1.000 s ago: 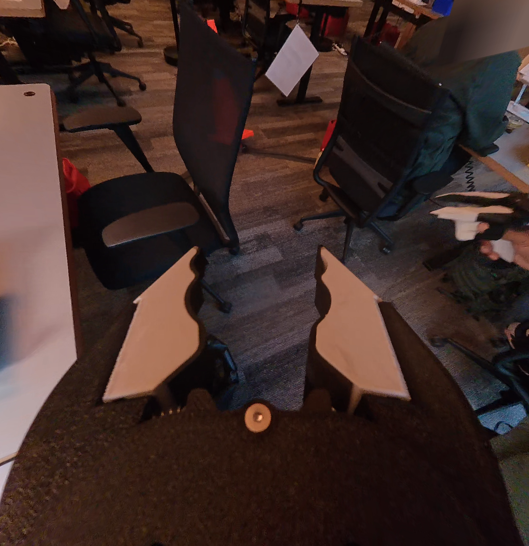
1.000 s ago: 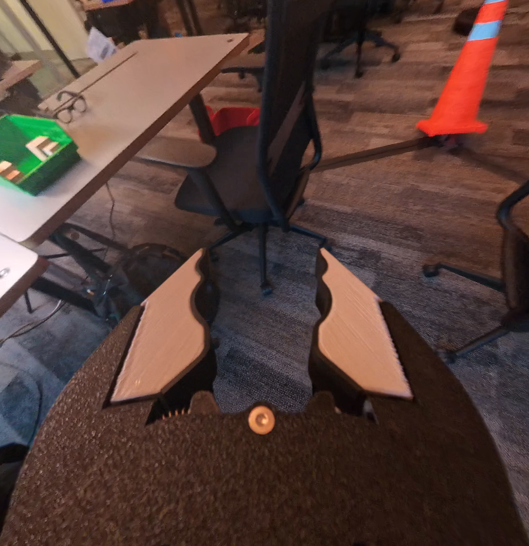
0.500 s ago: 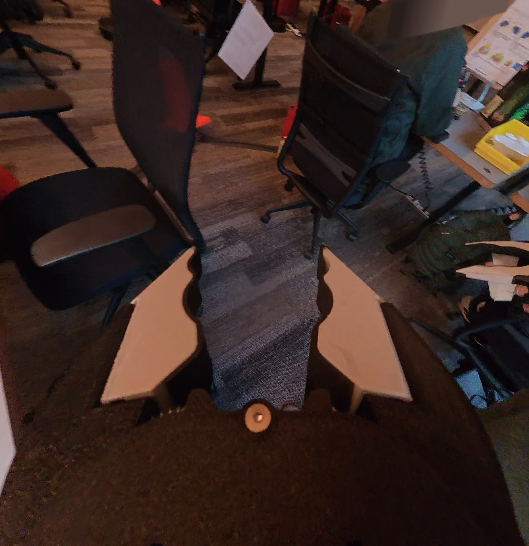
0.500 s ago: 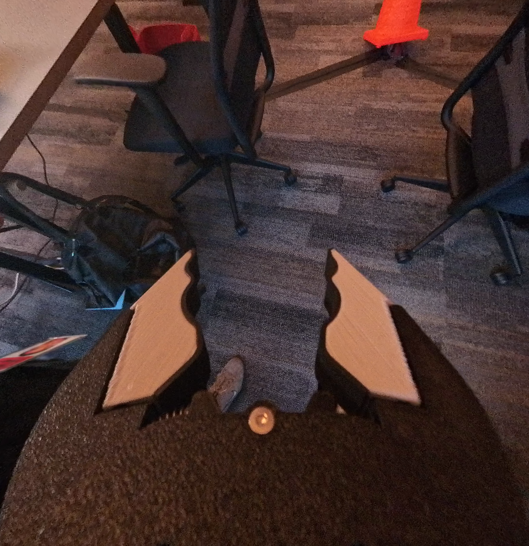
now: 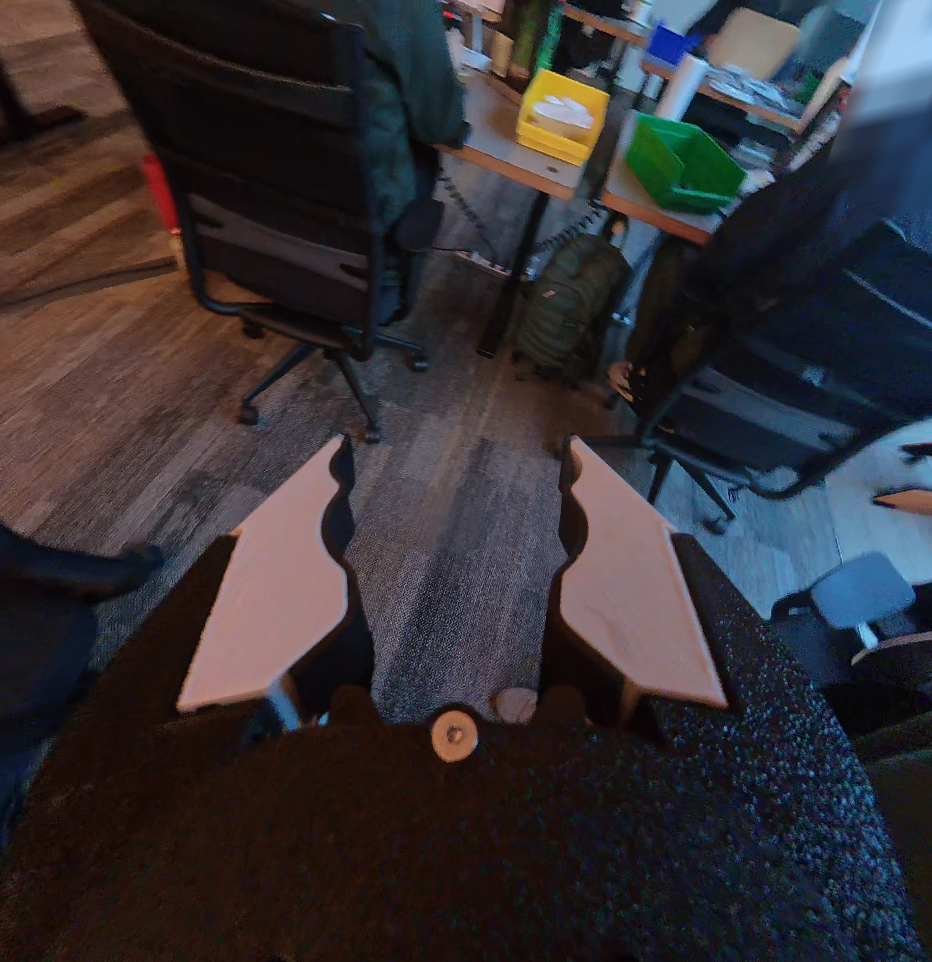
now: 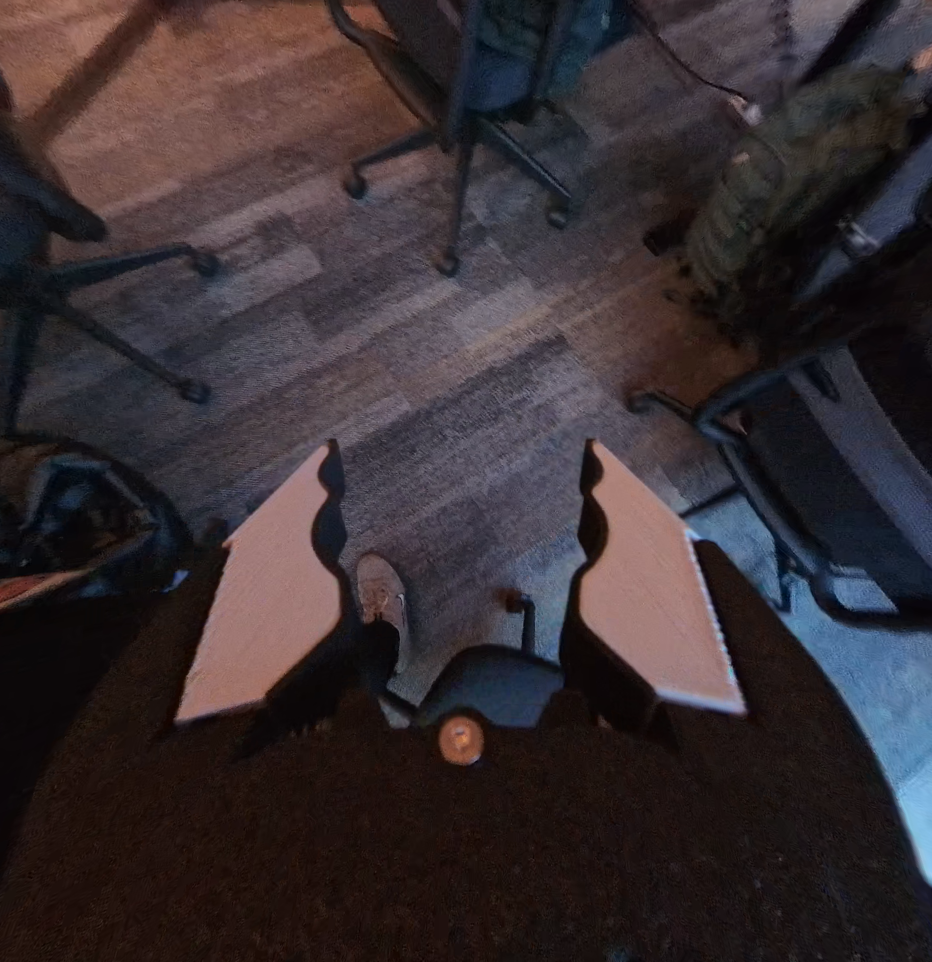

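Note:
My left gripper (image 5: 456,447) is open and empty, held in the air over grey carpet. It points toward a black office chair (image 5: 276,172) with a dark green jacket (image 5: 411,78) on its back, and a desk (image 5: 552,172) behind it. My right gripper (image 6: 461,453) is open and empty, tilted down at the carpet. A person's shoe (image 6: 383,591) shows between its fingers. The tips of the other gripper (image 5: 916,494) show at the right edge of the left wrist view.
A yellow bin (image 5: 562,114) and a green bin (image 5: 682,164) stand on the desk. An olive backpack (image 5: 573,307) sits under it and also shows in the right wrist view (image 6: 786,172). Chair bases with castors (image 6: 453,156) ring the carpet. Another chair (image 5: 796,375) stands at the right.
Both grippers have swung to the right. The left view now shows the desk with bins instead of the white table. The right view has tipped down to the floor; both stayed open.

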Tool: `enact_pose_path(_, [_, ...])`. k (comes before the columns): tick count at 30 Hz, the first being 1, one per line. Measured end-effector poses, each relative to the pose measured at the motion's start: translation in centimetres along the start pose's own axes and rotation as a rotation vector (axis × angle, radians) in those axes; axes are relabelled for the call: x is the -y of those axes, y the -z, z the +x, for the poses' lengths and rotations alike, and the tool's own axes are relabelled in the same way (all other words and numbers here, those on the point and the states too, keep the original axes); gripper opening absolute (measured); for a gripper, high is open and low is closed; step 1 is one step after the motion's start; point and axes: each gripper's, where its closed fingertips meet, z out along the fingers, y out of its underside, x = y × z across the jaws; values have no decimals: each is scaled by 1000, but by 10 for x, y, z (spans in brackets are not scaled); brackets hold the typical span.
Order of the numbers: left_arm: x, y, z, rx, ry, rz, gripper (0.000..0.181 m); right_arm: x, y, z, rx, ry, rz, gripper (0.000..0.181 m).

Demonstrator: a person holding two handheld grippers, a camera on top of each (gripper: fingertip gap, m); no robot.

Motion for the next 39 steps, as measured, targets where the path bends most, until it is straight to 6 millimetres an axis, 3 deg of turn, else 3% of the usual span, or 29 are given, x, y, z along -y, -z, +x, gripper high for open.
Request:
enact_pose_path(4, [-17, -17, -14, -112, -87, -20, 79, -54, 60, -17, -145, -114, -64, 91])
enact_pose_path(8, [-33, -27, -20, -147, -36, -26, 79, -86, 95, -37, -184, -132, -112, 92])
enact_pose_path(11, [-33, -32, 9, -213, 0, -32, 79, -94, 117, -36, -228, -175, -89, 92])
enact_pose_path(14, [-38, -39, 45, -273, -78, -62, 79, -112, 131, -25, -249, -196, -87, 92])
enact_pose_path(19, [-30, -53, 102, -277, -118, -75, 78, -135, 137, 26, -275, -262, -20, 92])
enact_pose_path(23, [-19, -79, 171, -288, -179, -97, 79, -150, 129, 75, -269, -343, 30, 93])
enact_pose_path(29, [-7, -141, 316, -499, -312, -106, 80, -164, 138, 141, -302, -413, 69, 96])
enact_pose_path(35, [-20, -185, 463, -874, -537, -168, 80, -208, 170, 165, -467, -557, 60, 95])
enact_pose_path(39, [-34, -208, 540, -1157, -637, -235, 80, -233, 199, 166, -673, -727, 61, 95])
